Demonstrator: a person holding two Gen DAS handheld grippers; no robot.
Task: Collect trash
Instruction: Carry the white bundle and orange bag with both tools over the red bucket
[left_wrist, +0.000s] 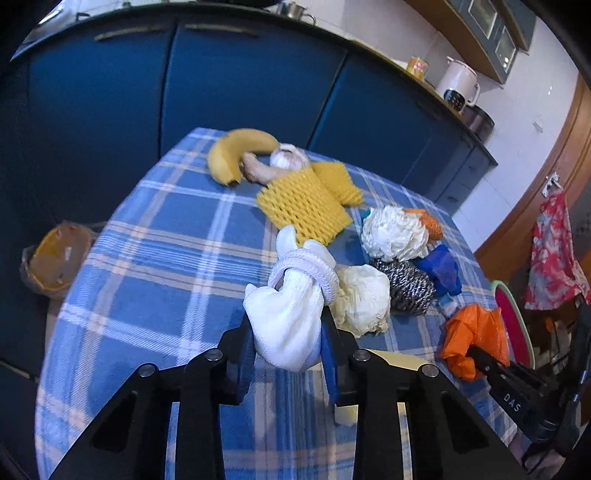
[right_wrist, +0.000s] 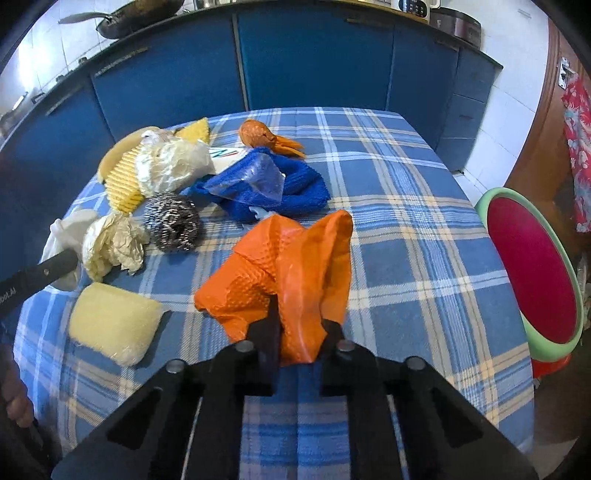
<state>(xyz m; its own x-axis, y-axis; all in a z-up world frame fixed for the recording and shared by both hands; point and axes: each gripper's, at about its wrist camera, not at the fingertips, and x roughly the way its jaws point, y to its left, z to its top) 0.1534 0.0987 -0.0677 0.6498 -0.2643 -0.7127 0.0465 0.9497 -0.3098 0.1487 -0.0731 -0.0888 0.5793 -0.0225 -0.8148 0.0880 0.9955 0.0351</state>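
Observation:
My left gripper (left_wrist: 286, 332) is shut on a white cloth bundle (left_wrist: 291, 310), held just above the checked tablecloth (left_wrist: 155, 258). My right gripper (right_wrist: 299, 325) is shut on a crumpled orange plastic bag (right_wrist: 291, 266), which also shows in the left wrist view (left_wrist: 476, 332). On the table lie a crumpled cream wrapper (right_wrist: 114, 243), a steel scourer (right_wrist: 171, 221), a white plastic wad (left_wrist: 393, 232), a blue bag on a blue cloth (right_wrist: 266, 181), yellow foam netting (left_wrist: 306, 203), a small orange bag (right_wrist: 258, 134) and a yellow sponge (right_wrist: 114, 325).
A banana (left_wrist: 236, 151), ginger (left_wrist: 258, 170) and garlic (left_wrist: 288, 155) lie at the table's far end. A lined bin (left_wrist: 55, 258) stands on the floor left of the table. A red and green stool (right_wrist: 532, 273) stands to the right. Blue cabinets (right_wrist: 314, 62) stand behind.

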